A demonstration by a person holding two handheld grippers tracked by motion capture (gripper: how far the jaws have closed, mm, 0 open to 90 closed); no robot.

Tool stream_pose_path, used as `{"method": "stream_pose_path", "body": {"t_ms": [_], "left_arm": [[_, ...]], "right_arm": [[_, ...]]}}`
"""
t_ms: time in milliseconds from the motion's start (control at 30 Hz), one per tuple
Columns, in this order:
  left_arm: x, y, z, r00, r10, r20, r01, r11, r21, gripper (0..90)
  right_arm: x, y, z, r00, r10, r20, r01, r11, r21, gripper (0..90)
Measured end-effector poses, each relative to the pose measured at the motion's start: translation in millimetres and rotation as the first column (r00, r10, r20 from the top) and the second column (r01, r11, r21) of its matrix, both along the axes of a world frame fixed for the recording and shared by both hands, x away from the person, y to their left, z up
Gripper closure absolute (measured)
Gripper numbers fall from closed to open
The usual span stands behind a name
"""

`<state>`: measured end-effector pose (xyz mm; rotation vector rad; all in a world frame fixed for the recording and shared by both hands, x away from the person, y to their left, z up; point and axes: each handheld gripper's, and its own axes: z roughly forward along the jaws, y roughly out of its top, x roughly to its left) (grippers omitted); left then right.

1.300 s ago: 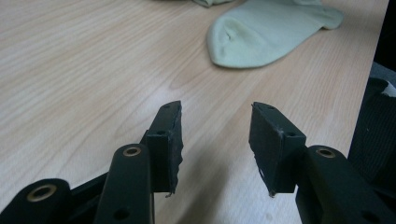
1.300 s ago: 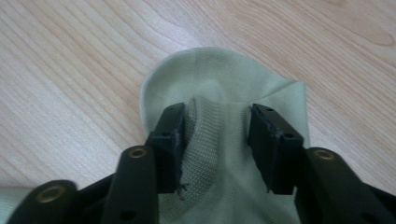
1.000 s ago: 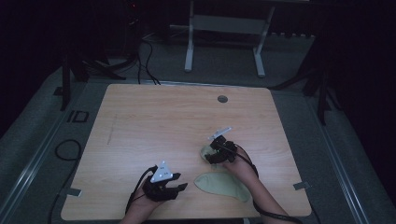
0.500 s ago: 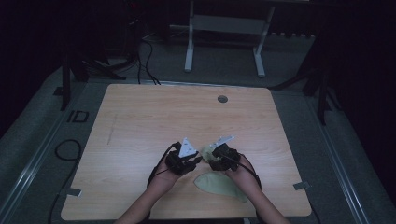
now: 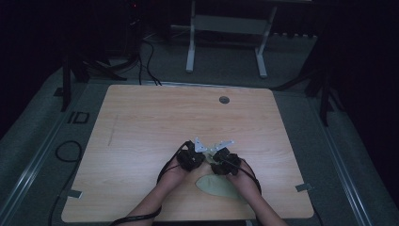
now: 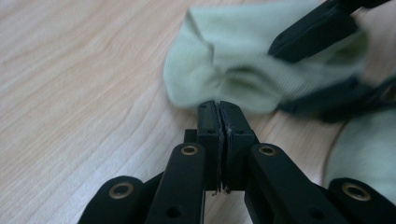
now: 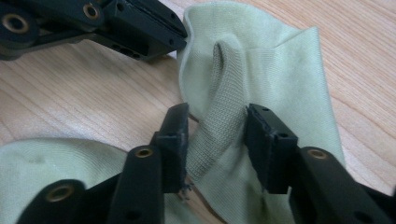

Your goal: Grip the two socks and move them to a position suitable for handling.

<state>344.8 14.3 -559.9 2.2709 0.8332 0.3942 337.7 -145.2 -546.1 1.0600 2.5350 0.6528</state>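
Blk gripper w/ brass rivets

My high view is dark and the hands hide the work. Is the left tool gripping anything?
Observer: The left tool is shut, with its tip against the edge of a pale green sock. I cannot tell whether it nips any fabric.
Operator: And the right tool?
Observer: The right tool is open, its jaws on either side of a raised ribbed fold in the sock.
Operator: Does the sock lie flat?
Observer: No, it is rumpled around that fold.
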Motion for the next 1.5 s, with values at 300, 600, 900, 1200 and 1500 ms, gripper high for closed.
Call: {"method": "stream_pose_path", "body": {"t_ms": [300, 600, 900, 1200, 1500], "left_arm": [[9.9, -3.9, 19.0, 0.9995, 0.017, 0.025, -0.015, 0.9976, -0.067, 86.9], [10.8, -4.3, 0.3, 0.9994, 0.010, -0.032, -0.010, 0.9999, -0.007, 87.1], [9.9, -3.5, -0.8, 0.9999, -0.002, -0.010, 0.002, 1.0000, 0.005, 87.8], [9.2, -2.9, -2.5, 0.9999, -0.013, 0.011, 0.013, 0.9999, 0.000, 87.9], [11.7, -5.5, -1.1, 0.9990, -0.018, 0.040, 0.016, 0.9988, 0.046, 87.6]], "right_arm": [[0.1, -0.1, 0.5, 1.0000, -0.002, -0.010, 0.002, 1.000, 0.000, 64.9], [1.6, 1.7, 0.4, 1.0000, -0.004, -0.004, 0.004, 1.000, -0.006, 78.3], [1.1, -10.9, 15.9, 0.9998, -0.018, 0.006, 0.018, 0.999, 0.036, 83.3], [9.1, -43.4, 40.7, 0.9954, -0.090, 0.032, 0.087, 0.992, 0.090, 83.0], [20.9, -71.7, 42.7, 0.9871, -0.160, 0.008, 0.158, 0.981, 0.115, 82.8]]}}
